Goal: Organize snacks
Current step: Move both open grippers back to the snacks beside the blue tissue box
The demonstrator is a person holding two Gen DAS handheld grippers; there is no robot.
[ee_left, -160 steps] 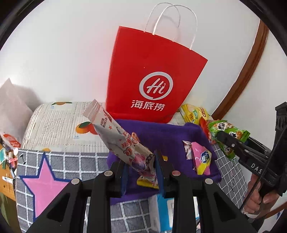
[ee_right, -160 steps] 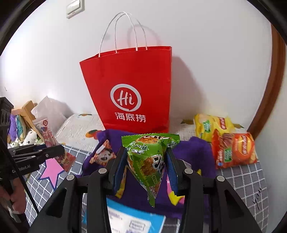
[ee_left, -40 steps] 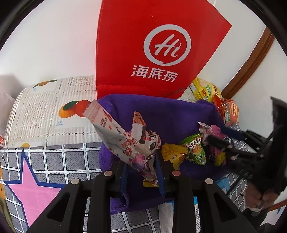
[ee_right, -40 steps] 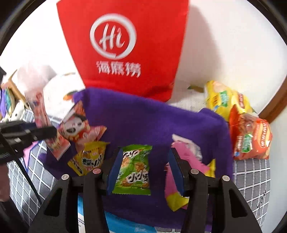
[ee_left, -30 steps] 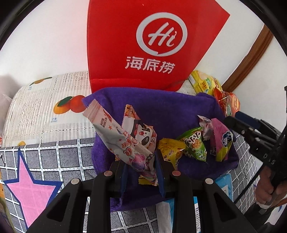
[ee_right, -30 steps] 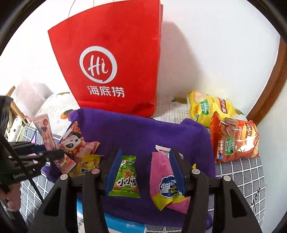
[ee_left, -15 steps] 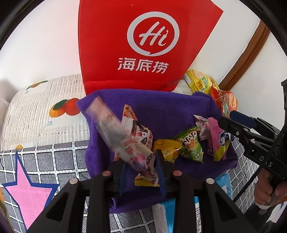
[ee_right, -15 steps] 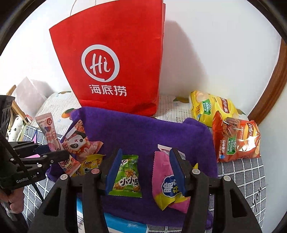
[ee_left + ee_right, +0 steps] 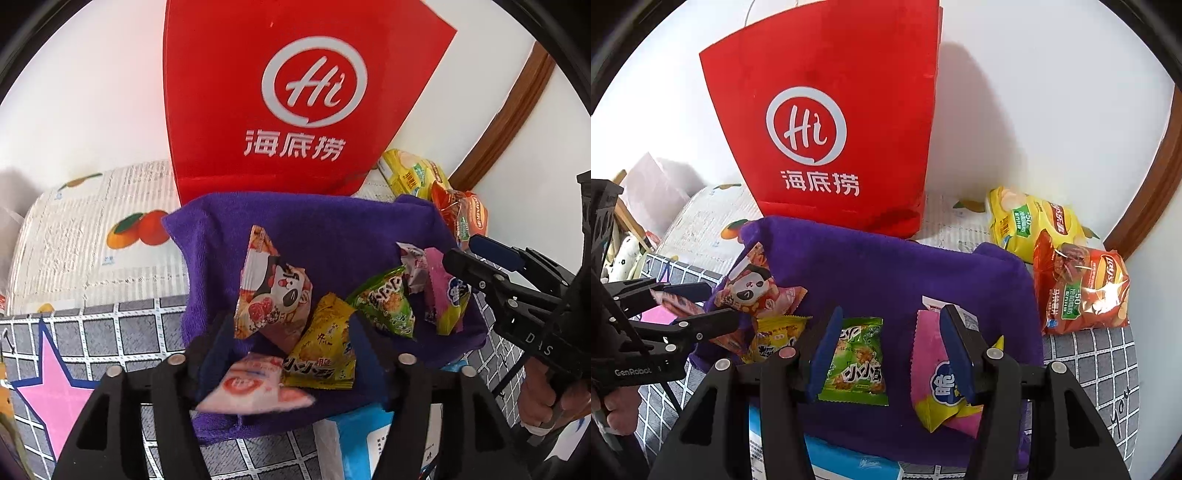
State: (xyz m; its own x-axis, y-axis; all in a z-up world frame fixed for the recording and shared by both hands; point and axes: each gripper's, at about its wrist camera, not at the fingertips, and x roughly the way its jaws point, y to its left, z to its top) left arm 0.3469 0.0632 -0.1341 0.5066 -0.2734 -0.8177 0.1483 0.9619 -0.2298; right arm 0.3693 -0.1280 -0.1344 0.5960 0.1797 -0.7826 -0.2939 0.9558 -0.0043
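Note:
A purple towel (image 9: 332, 229) (image 9: 886, 269) lies in front of a red paper bag (image 9: 295, 92) (image 9: 831, 122). On it lie a panda packet (image 9: 273, 291) (image 9: 750, 288), a yellow packet (image 9: 321, 350) (image 9: 775, 338), a green packet (image 9: 384, 302) (image 9: 855, 360) and a pink-and-yellow packet (image 9: 443, 295) (image 9: 934, 373). My left gripper (image 9: 288, 350) is open; the long pink-and-white packet (image 9: 255, 387) lies blurred between its fingers on the towel's near edge. My right gripper (image 9: 890, 354) is open and empty, over the green packet.
Yellow (image 9: 1030, 221) and red (image 9: 1078, 284) chip bags lie right of the towel by the wall. A blue-and-white box (image 9: 849, 461) sits under the towel's near edge. A pink star (image 9: 48, 391) marks the grey checked mat at left. A wooden frame (image 9: 506, 122) rises at right.
My left gripper has opened and let go of the long pink-and-white packet, which has dropped onto the towel's near edge. My right gripper stays open over the green packet it released earlier.

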